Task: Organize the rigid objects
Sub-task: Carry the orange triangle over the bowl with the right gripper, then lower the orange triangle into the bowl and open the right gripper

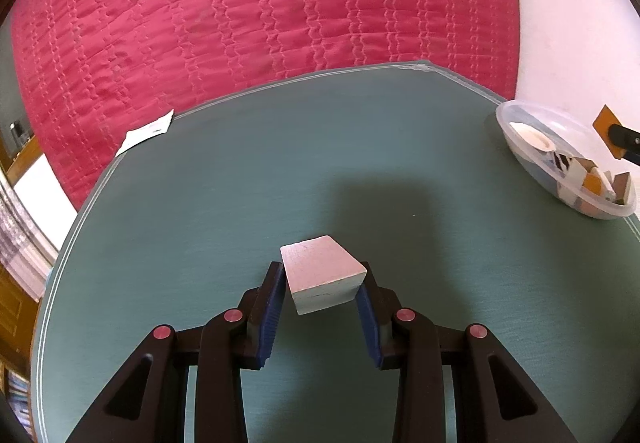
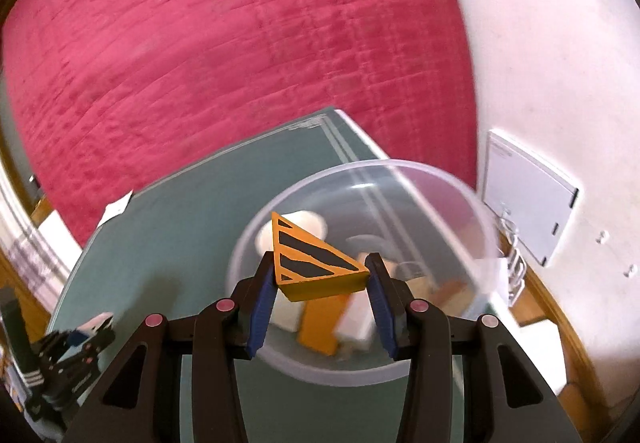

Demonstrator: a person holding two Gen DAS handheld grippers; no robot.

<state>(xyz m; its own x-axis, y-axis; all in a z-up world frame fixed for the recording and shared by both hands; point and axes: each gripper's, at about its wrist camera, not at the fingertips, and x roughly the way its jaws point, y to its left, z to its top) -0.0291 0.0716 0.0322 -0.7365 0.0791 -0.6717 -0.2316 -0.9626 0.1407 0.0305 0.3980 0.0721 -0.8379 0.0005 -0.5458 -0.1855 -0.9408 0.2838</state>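
Now we are working over the green table (image 1: pixel 200 203) before the red bedspread (image 1: pixel 240 3), with the clear bowl (image 2: pixel 460 195) of blocks at its far right. Our right gripper (image 2: pixel 322 275), jaws clamped on the striped triangle (image 2: pixel 310 263), is hanging over the bowl; we should be lowering before releasing. Our left gripper (image 1: pixel 320 283) is clamping the white block (image 1: pixel 322 273).

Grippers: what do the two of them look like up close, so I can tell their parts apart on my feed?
Both match: the left gripper and right gripper have black linkage arms, round pink-red pivot caps and ribbed blue finger pads. No cables or sleeves show.
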